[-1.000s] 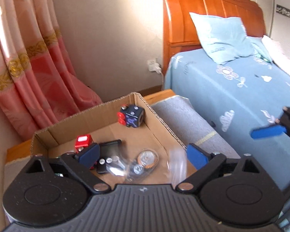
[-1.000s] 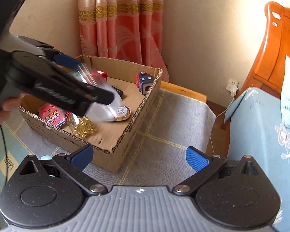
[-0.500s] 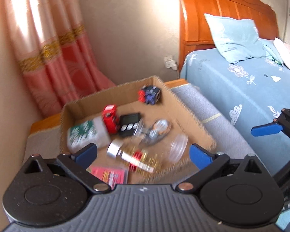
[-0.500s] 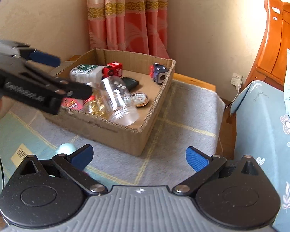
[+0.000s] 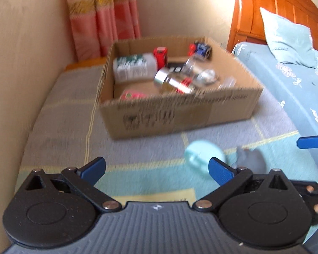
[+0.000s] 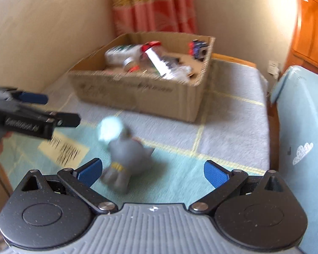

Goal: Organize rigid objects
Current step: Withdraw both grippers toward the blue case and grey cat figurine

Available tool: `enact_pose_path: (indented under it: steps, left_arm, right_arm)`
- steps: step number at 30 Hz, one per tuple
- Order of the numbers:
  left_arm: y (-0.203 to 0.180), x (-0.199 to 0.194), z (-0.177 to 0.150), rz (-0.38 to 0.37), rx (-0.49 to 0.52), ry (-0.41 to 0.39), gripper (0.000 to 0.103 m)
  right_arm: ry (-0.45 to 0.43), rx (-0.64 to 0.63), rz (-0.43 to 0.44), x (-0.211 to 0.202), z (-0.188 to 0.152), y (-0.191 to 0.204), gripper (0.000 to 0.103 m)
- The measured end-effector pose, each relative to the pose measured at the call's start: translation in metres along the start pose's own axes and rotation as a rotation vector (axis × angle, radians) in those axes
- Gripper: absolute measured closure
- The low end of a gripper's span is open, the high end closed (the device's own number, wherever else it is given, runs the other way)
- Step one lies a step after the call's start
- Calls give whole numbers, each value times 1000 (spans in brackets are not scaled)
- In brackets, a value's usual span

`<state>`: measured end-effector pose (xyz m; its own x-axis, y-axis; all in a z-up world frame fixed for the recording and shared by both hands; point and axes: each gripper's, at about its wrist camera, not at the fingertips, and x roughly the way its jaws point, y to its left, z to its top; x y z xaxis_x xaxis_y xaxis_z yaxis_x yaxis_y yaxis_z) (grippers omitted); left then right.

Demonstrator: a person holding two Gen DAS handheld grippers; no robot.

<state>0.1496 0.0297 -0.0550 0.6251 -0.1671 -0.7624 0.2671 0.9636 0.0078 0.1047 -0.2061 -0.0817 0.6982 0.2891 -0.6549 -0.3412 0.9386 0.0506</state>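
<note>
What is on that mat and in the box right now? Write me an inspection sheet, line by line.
Surface: checked grey and teal mat.
Job's things: grey toy figure and pale blue round object lie on the mat, outside the cardboard box.
Clutter: the box holds a white bottle with green label, a red toy, a clear jar and more; blurred.
Grippers: left claw open, holding nothing; right claw open, just in front of the figure.
Cables: plug at the wall socket.
Surroundings: pink curtain, wooden headboard, blue bed, pillow.
</note>
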Motion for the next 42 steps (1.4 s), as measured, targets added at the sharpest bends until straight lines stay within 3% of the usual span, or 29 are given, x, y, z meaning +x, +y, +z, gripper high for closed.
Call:
enact_pose_path:
  steps: [7, 13, 18, 25, 31, 35, 42]
  left_arm:
    - [9, 8, -9, -7, -12, 25, 1]
    - [8, 12, -11, -34, -2, 33, 1]
    - [4, 20, -10, -81, 14, 47, 1]
    - [-8, 39, -10, -168, 83, 74, 1]
    - [-17, 56, -9, -158, 183, 101, 1]
    - [-25, 59, -5, -212, 196, 86, 1]
    - [-24, 64, 0, -169, 170, 71, 1]
  right_arm:
    - [78, -128, -8, 21, -14, 24, 0]
    - [96, -260, -118, 37, -20, 39, 0]
    - [84, -246, -119, 41, -17, 33, 0]
    - [93, -186, -33, 53, -10, 18, 0]
    - [85, -172, -9, 51, -15, 12, 0]
    - [79, -171, -8, 51, -14, 11, 0]
    - [70, -165, -11, 50, -16, 11, 0]
